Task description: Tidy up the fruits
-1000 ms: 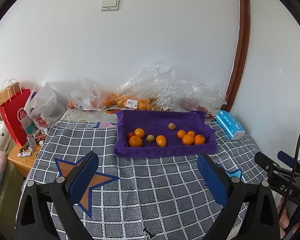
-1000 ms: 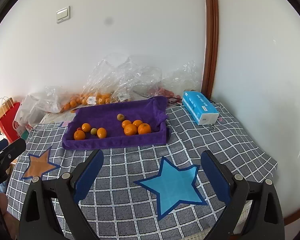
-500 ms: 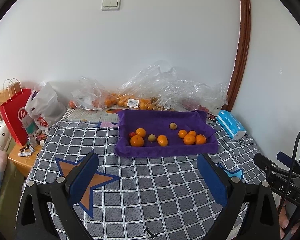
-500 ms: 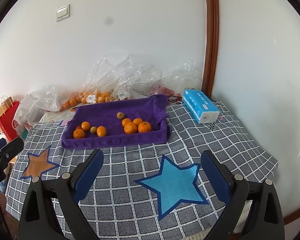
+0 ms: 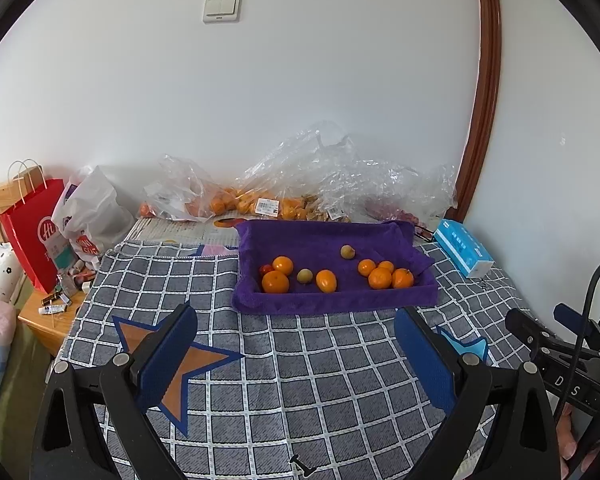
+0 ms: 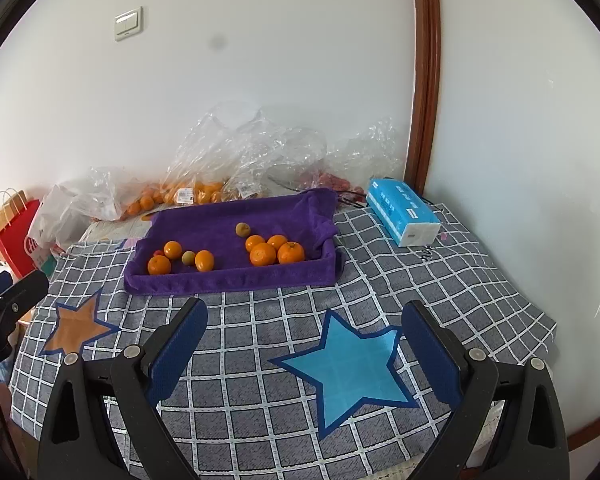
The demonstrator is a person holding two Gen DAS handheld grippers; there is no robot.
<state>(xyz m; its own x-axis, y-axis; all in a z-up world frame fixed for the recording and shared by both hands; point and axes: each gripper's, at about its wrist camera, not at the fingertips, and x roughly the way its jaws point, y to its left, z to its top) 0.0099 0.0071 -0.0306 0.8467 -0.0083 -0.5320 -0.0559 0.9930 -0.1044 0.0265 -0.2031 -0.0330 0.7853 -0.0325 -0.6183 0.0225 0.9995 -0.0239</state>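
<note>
A purple cloth-lined tray (image 5: 332,300) (image 6: 228,280) sits mid-table and holds several oranges (image 5: 275,282) (image 6: 263,254), two small greenish fruits (image 5: 305,275) (image 6: 188,257) and a small red fruit (image 5: 265,269). My left gripper (image 5: 296,324) hovers open over the checked tablecloth, well short of the tray's near edge, nothing between its blue pads. My right gripper (image 6: 304,320) is likewise open and empty, above the blue star (image 6: 350,368). The right gripper's body (image 5: 560,356) shows at the left view's right edge.
Clear plastic bags with more oranges (image 5: 260,204) (image 6: 180,196) lie against the wall behind the tray. A blue tissue pack (image 5: 464,252) (image 6: 404,216) lies right of it. A red paper bag (image 5: 32,232) and a white bag (image 5: 92,216) stand left. An orange star (image 5: 180,364) marks the cloth.
Both grippers have drifted slightly; the tray sits a touch higher in the right wrist view. Neither gripper's opening has changed and no fruit has moved.
</note>
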